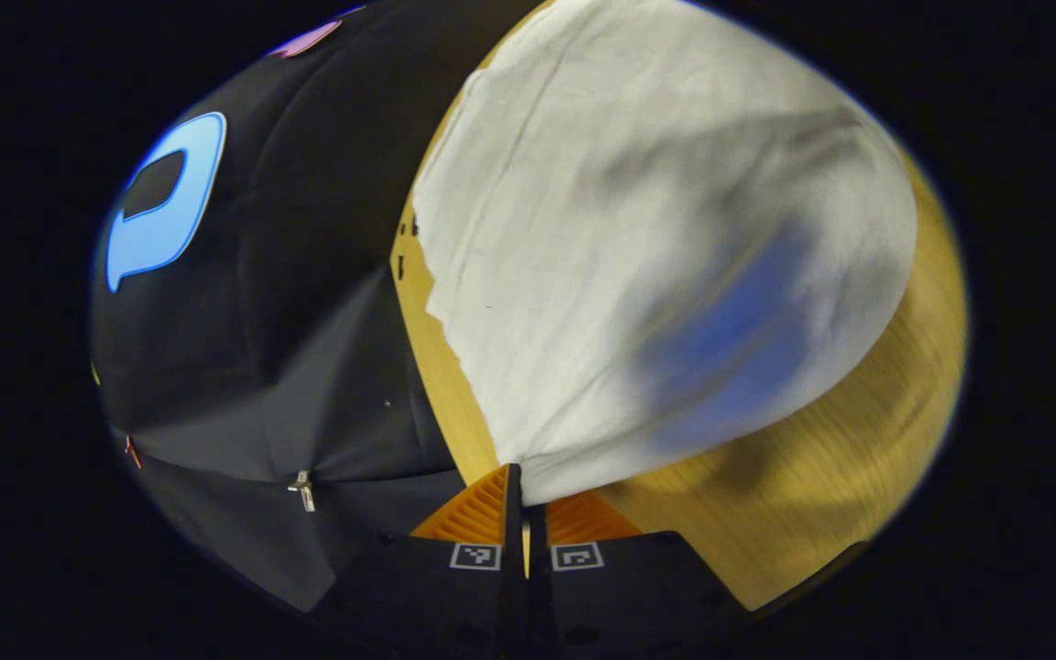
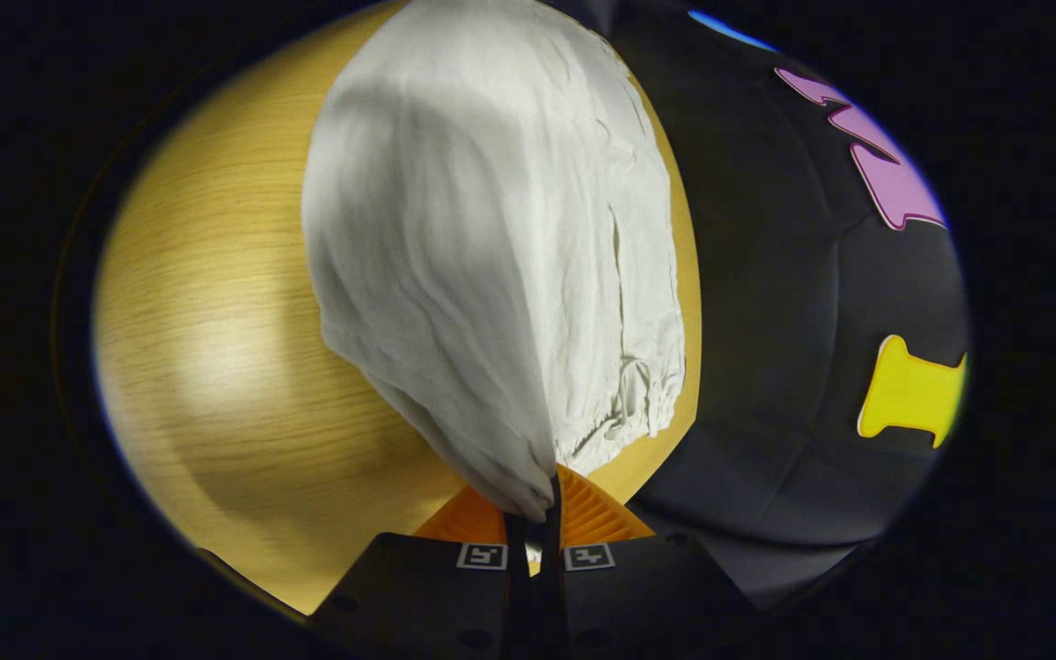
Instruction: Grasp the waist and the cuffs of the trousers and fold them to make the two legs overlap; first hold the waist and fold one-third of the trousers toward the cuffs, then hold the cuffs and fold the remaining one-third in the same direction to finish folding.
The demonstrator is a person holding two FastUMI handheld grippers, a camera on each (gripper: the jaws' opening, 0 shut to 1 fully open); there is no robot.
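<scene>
Left gripper [image 1: 524, 486]: two flat dark body blocks at the bottom of the left gripper view, one per finger, split by a thin vertical slot. Each block has a small square black-and-white marker near its top inner corner. Ribbed, wedge-shaped fingers [image 1: 478, 509] rise from the blocks and narrow to a point. Round screw holes show low on the blocks.

Right gripper [image 2: 548, 500]: same build in the right gripper view, with two dark blocks, a central slot and one square marker on each block beside the slot. Ribbed wedge fingers [image 2: 592, 513] taper upward. Round screw holes sit near the blocks' corners and lower edge.
</scene>
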